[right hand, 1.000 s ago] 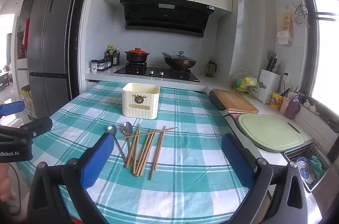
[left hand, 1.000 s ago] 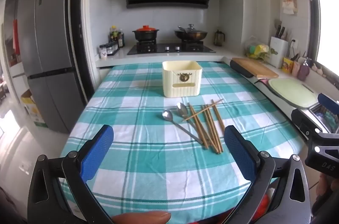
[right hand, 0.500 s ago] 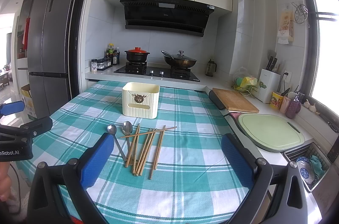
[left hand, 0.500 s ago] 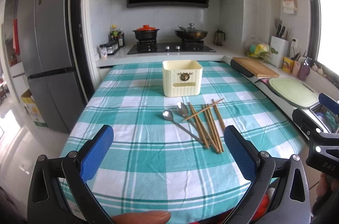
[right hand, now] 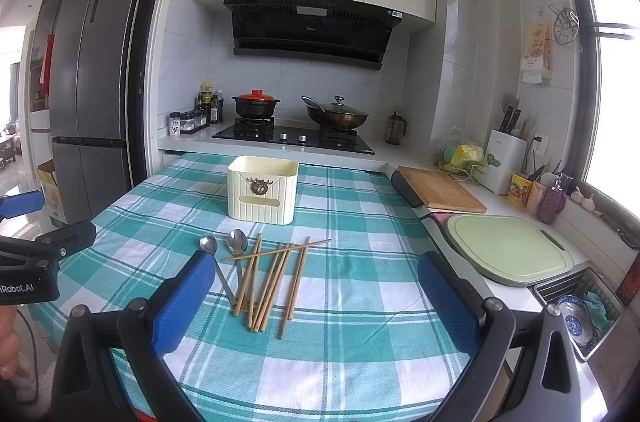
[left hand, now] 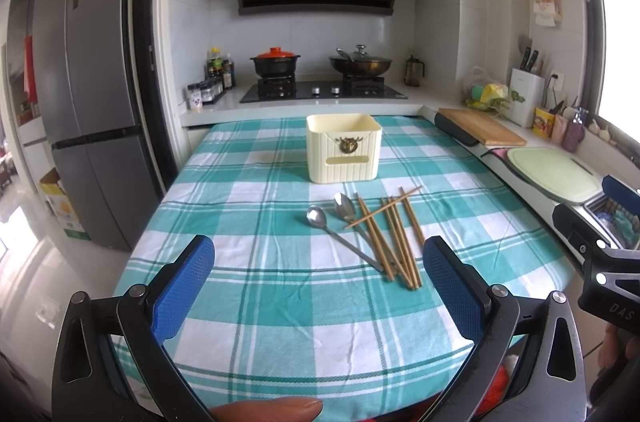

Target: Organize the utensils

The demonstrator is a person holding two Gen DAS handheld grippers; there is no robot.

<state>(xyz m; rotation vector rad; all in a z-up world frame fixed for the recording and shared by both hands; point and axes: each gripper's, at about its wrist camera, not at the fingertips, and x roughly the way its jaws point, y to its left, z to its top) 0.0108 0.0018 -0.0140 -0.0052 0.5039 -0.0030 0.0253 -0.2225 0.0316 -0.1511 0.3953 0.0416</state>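
We hold both grippers back from the bench (left hand: 280,310), its teal-and-white checked cloth spread ahead of us, and nothing is grasped: the left gripper (left hand: 320,292) has its blue fingers (left hand: 182,292) spread wide and empty, and the right gripper (right hand: 316,302) is likewise released. In the left view the utensils sit at centre, slightly right of the gap between our fingers; in the right view they lie left of centre, close above the left-hand finger. The chopsticks (right hand: 276,278) form a loose bundle of thin brown sticks, their long axes running mostly away from us toward the holder, with one stick laid crosswise over the far ends. Two steel spoons (right hand: 222,262) lie just beside them on the picture's left, bowls at the far end, handles pointing back at us and partly tucked under the sticks. The cream ribbed holder (right hand: 262,194), open at the top, stands upright beyond the pile, at centre frame. We judge the right gripper a little nearer the pile, and since the sticks point along our approach, a turn of the wrist may be needed to close across them.
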